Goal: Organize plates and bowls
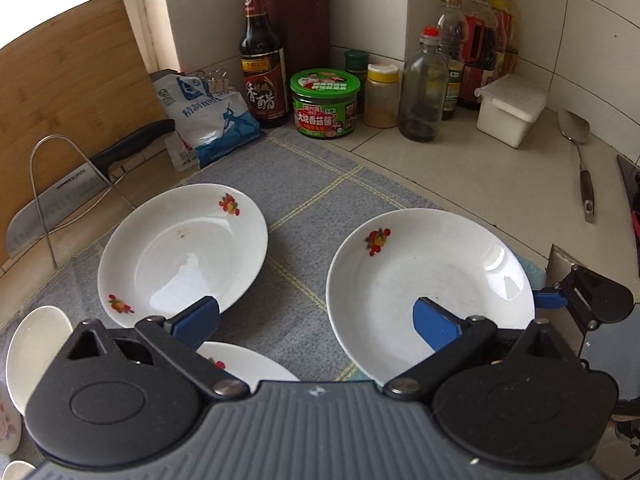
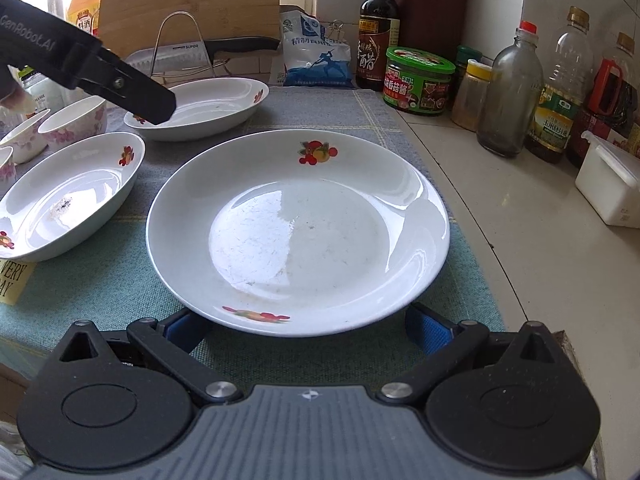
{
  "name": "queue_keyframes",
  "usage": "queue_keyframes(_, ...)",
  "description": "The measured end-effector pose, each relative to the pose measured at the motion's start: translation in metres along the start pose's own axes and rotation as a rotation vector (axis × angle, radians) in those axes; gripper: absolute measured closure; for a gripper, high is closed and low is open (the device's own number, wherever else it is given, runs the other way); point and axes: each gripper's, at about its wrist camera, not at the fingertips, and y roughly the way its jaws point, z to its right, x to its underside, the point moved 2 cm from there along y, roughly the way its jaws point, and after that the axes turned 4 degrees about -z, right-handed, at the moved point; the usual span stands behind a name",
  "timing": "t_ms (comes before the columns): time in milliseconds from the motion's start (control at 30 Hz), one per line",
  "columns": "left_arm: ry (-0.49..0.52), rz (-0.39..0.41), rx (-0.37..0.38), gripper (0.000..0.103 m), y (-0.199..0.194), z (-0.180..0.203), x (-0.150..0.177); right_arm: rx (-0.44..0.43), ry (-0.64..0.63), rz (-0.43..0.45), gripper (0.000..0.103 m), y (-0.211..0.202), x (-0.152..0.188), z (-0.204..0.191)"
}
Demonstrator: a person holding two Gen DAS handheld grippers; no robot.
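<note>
Plate [image 2: 298, 232], cleaver [image 2: 168, 56] marked SUPOR

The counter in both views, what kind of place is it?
Most likely a home kitchen counter. A cleaver rests on a wire rack before a wooden cutting board, bottles of vinegar and cooking oil line the tiled wall, and white plates lie on a cloth mat.
</note>
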Motion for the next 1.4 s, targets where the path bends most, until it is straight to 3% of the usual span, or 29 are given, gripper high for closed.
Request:
queue_keyframes(400,0.122,-0.121,0.179,0.004,0.064,0.017,-0.034,-0.018,-0.019,0.06,0.0,-0.004,0.009,0.004)
queue_keyframes(733,0.213,-0.249,0.292,0.021,0.103,0.024,-0.053,-0.044,-0.048,0.066,0.0,-0.002,0.008,0.005)
queue_keyframes(1000,0.269,-0.311,0.331,0.027,0.119,0.029,-0.061,-0.068,-0.072,0.068,0.0,-0.002,0.007,0.006)
queue_keyframes(1400,0.283,-0.331,0.34,0.027,0.123,0.03,-0.062,-0.072,-0.104,0.034,0.0,0.001,0.0,0.005)
